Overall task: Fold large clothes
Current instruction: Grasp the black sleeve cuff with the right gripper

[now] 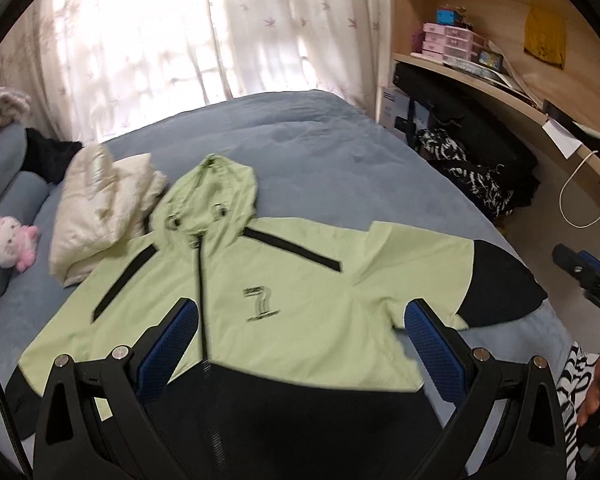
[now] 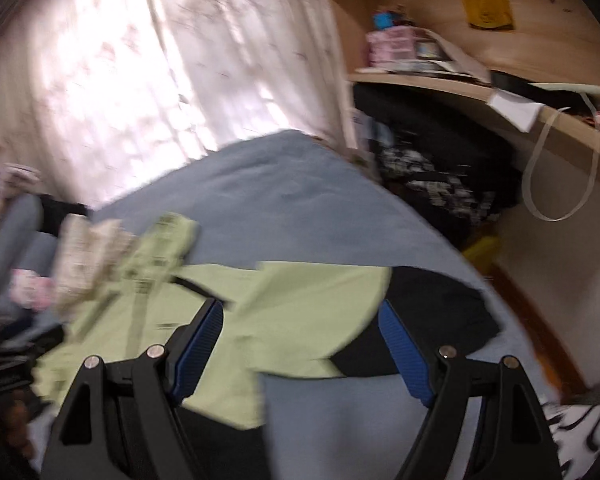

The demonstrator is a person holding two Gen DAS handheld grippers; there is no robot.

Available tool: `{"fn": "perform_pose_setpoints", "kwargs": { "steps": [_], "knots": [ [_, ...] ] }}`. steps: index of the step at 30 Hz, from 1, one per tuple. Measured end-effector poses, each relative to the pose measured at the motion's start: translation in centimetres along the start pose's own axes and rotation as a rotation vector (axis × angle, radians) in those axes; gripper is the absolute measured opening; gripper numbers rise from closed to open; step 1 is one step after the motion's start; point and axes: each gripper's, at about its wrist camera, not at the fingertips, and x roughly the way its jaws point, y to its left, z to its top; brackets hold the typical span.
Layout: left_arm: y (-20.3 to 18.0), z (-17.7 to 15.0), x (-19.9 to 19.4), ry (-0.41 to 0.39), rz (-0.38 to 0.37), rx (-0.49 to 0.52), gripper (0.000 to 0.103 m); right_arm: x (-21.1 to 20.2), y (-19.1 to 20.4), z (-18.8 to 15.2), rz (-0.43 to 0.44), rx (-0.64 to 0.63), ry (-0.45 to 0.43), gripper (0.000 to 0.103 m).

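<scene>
Nearest, the left gripper [image 1: 300, 344] hangs over the jacket's [image 1: 284, 280] chest with jaws wide apart, holding nothing. The right gripper [image 2: 300, 354] is also spread and empty, above the right sleeve [image 2: 324, 312] and its black cuff [image 2: 432, 320].

The jacket lies front-up and zipped on the bed [image 1: 320, 140], sleeves out, hood [image 1: 212, 192] at the far end. It looks like thin shell fabric: light, limp, probably slick, so I would pinch a doubled edge, such as a cuff or hem corner, not the flat panel.

The black hem is hidden behind the left gripper's fingers. The right view is heavily blurred. A cream garment [image 1: 100, 208] on the far left touches the hood; any overlap is unclear.
</scene>
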Motion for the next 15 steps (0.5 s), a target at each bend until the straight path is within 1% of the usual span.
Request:
{"fn": "perform_pose_setpoints", "kwargs": {
  "steps": [1,2,3,5,7,9,11,12,15],
  "knots": [
    [-0.7,0.2,0.9,0.002,-0.004,0.006,0.102,1.4,-1.2,0.0,-0.016,0.024,0.026,0.081],
    [-1.3,0.2,2.0,0.004,-0.009,0.014,0.102,3.0,-2.5,-0.1,-0.010,0.063,0.066,0.081],
    [-2.2,0.2,3.2,0.010,-0.008,0.027,0.102,5.0,-4.3,-0.4,0.021,0.131,0.115,0.081],
    [-3.6,0.0,5.1,0.017,0.000,0.054,0.102,8.3,-7.9,-1.4,0.046,0.252,0.186,0.081],
    [-4.9,-0.1,7.4,0.031,0.013,0.079,0.102,10.3,-10.2,-2.4,0.007,0.307,0.227,0.081],
    [-5.9,-0.4,9.7,0.058,-0.001,0.077,0.102,11.9,-12.3,-3.6,-0.023,0.362,0.262,0.081],
    [-6.6,-0.7,11.8,0.076,-0.016,0.055,0.102,13.2,-14.4,-5.2,-0.031,0.441,0.296,0.081],
    [-6.9,-0.8,12.7,0.081,-0.021,0.046,0.102,13.5,-15.0,-5.5,-0.036,0.462,0.303,0.081],
    [-7.7,-1.3,15.1,0.106,-0.028,0.024,0.101,15.3,-17.7,-7.1,-0.015,0.577,0.337,0.081]
  ]
}}
